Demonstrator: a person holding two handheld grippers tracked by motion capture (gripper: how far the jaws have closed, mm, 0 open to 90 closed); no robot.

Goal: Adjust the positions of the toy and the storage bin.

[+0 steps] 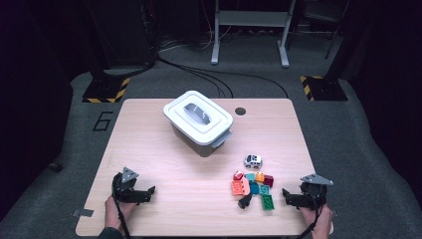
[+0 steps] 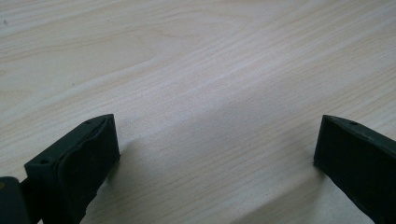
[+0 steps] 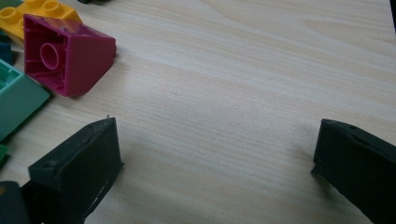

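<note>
While both tools rest spread and empty, the right tool (image 1: 293, 198) should swing left toward the magenta brick (image 3: 70, 56) beside it, squarely.

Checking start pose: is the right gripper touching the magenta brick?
Apart. In the right gripper view, bare table lies between the open right gripper and the magenta brick.
</note>
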